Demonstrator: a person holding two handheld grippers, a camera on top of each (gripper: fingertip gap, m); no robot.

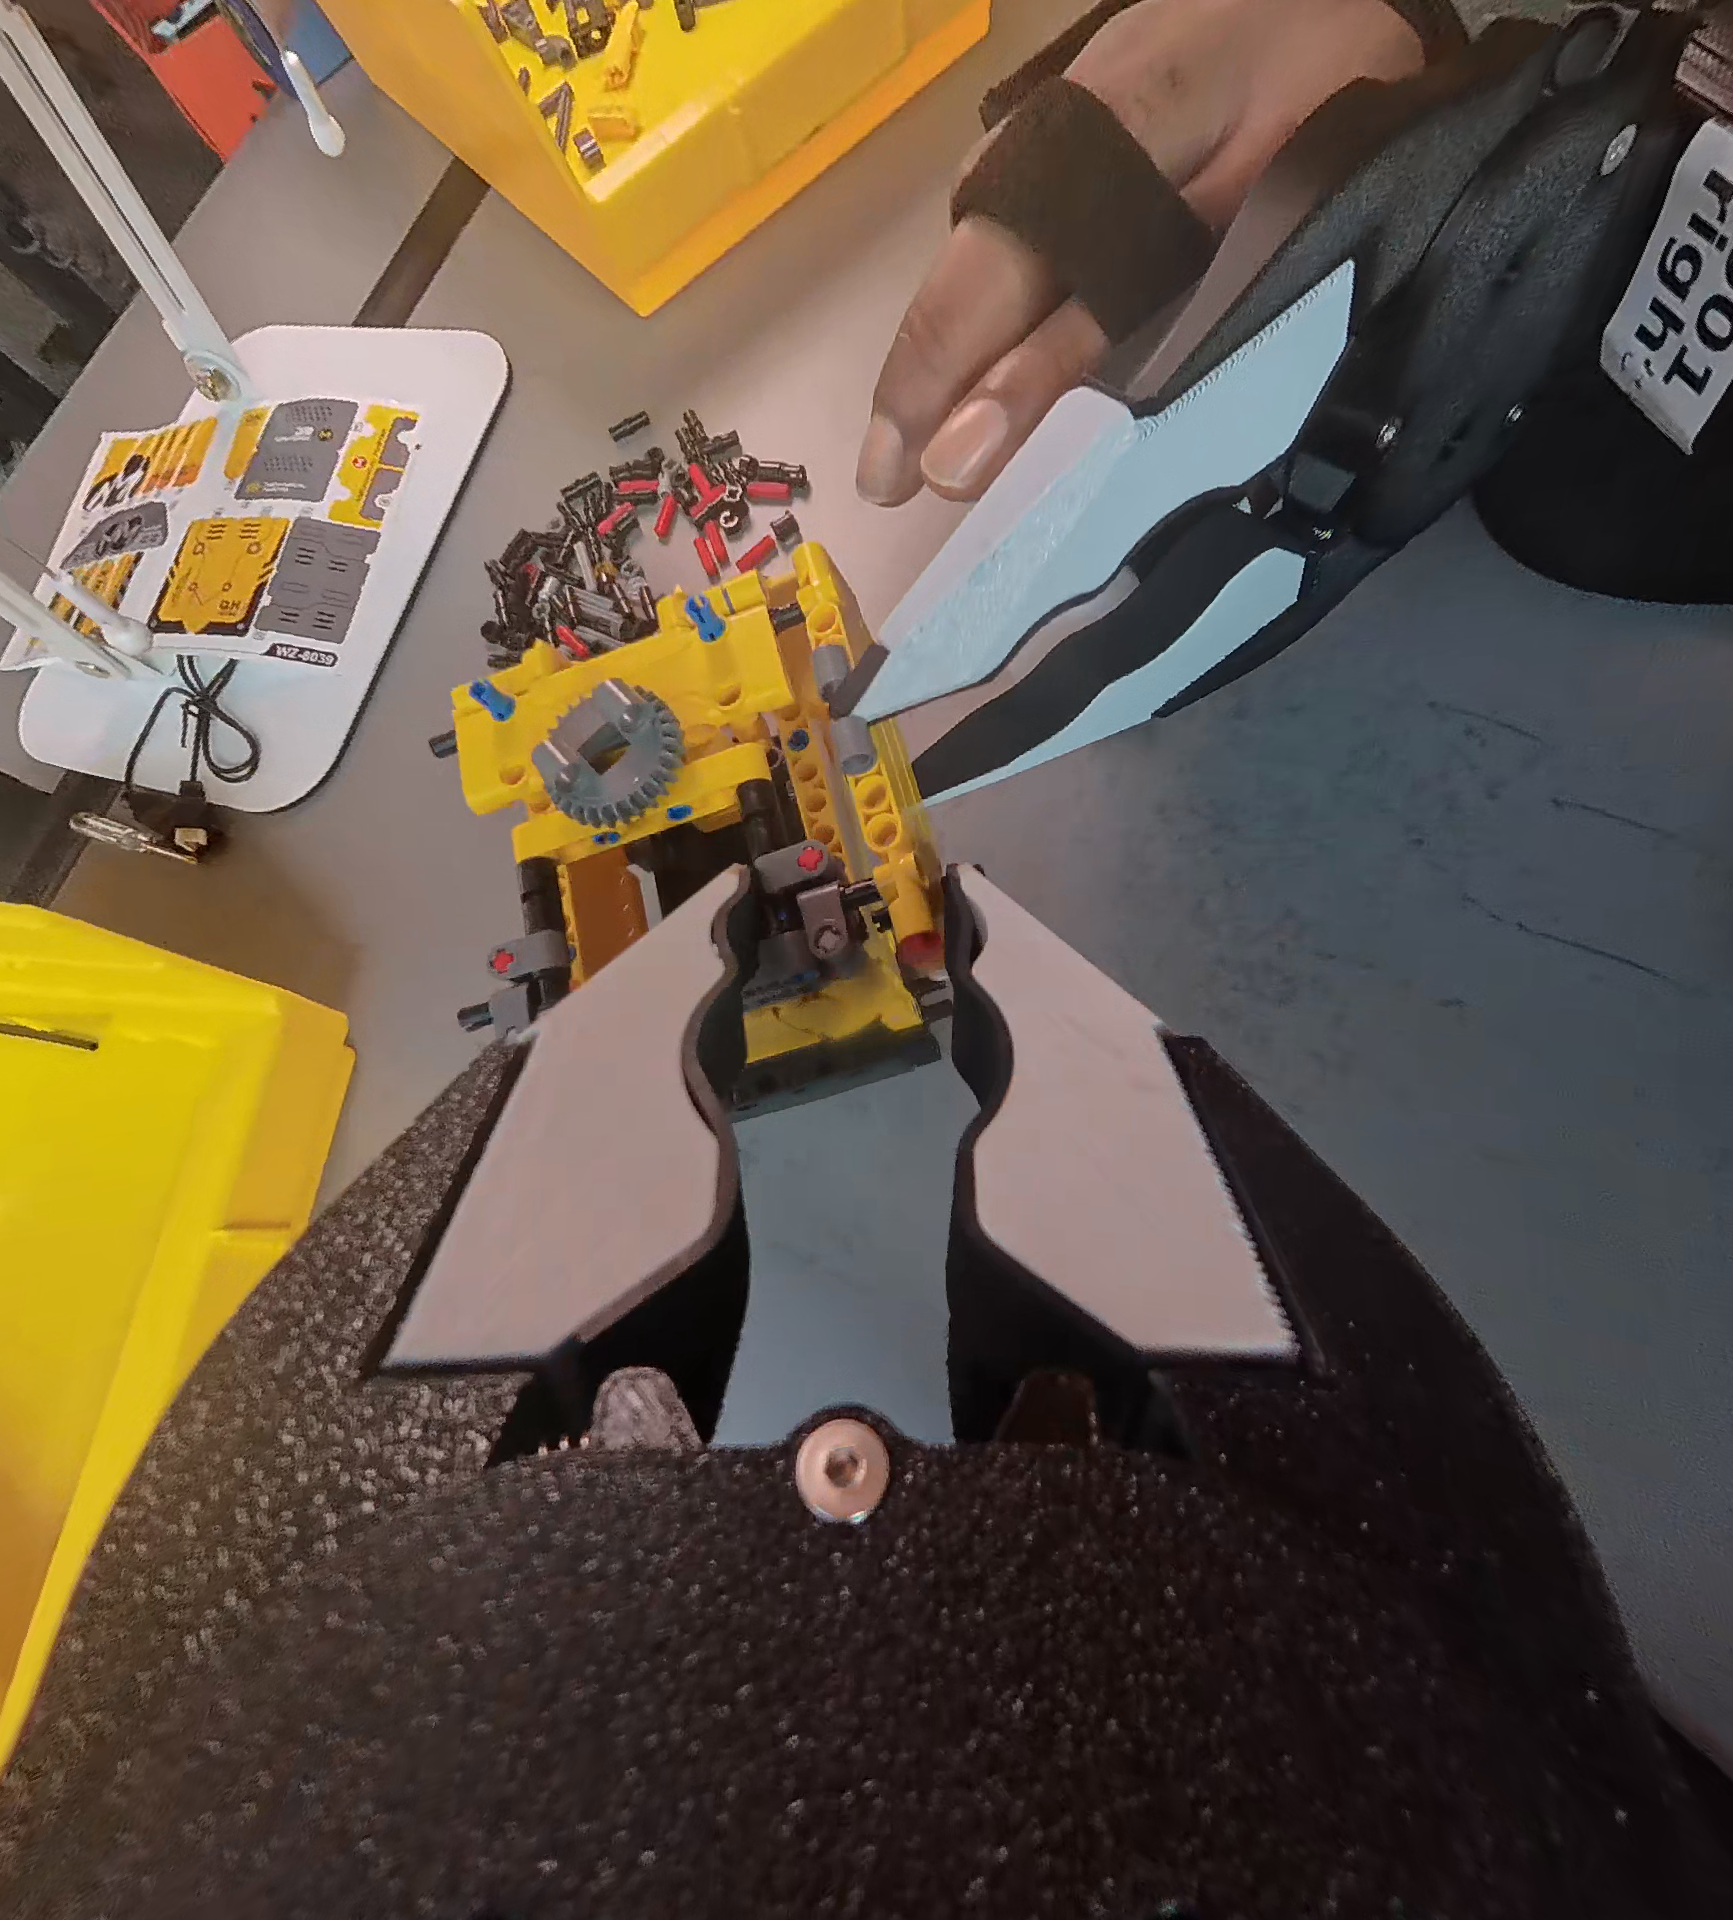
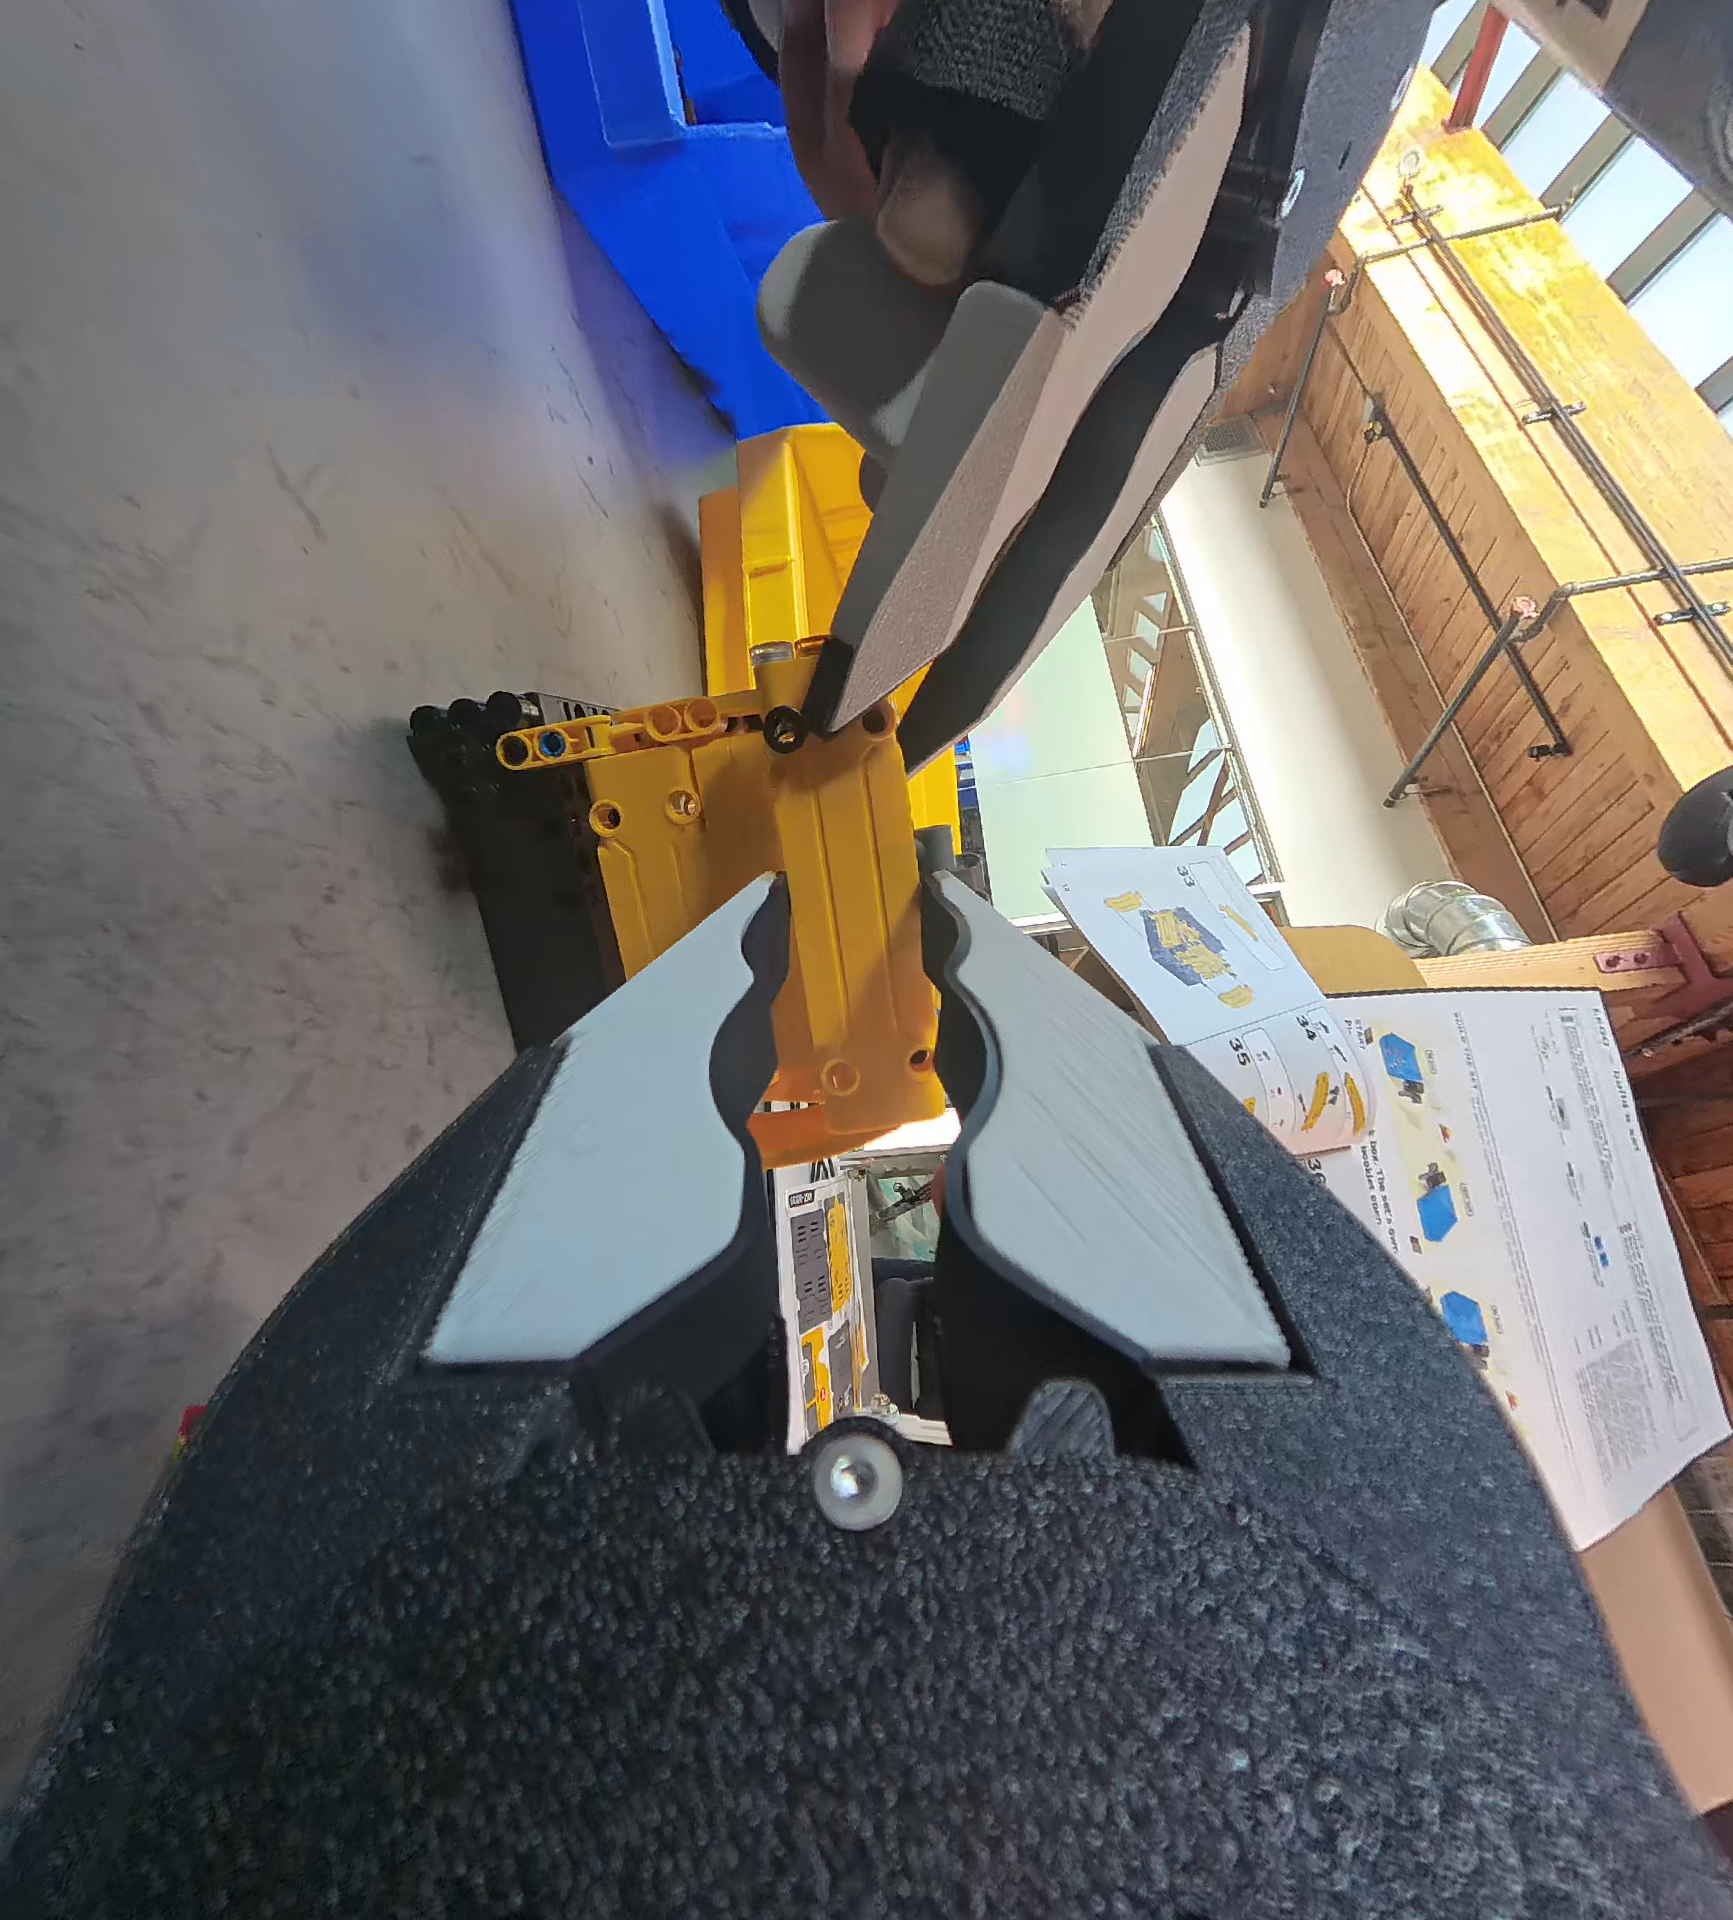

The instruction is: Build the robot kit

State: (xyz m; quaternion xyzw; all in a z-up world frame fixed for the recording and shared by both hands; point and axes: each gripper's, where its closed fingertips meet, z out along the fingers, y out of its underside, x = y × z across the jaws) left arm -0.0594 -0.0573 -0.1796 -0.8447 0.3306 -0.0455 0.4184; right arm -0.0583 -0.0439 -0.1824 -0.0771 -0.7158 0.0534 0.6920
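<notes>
Bricks in yellow, black and grey make a toy model [image 1: 696, 727] that stands on the grey table [image 1: 1413, 987]. It looks only partly built. A grey gear [image 1: 613, 764] sits on top of the model, and blue pins poke out near it. Past the model's far side lies a loose pile of little black and red pins [image 1: 633, 540], not put on yet.

At the model's near end, the left gripper [image 1: 846, 894] has its fingers set narrow, one on each side of some grey links. One finger touches a yellow tube there. I cannot tell if it is squeezing. The right gripper [image 2: 851, 894] comes in at the model's side and pinches a flat yellow panel of the model between its fingers. A hand [image 1: 997, 343] with a black strap holds that gripper.

Far behind the model is a yellow bin [image 1: 737, 208] with small black and yellow pieces in it. Left of the model is another yellow bin [image 1: 62, 1195], but I cannot see inside. A blue bin [image 2: 654, 156] is also near the model, with its inside hidden. A sticker sheet [image 1: 218, 540] lies on a white pad to the model's left. A picture booklet [image 2: 1257, 1039] stands propped up close to the model.
</notes>
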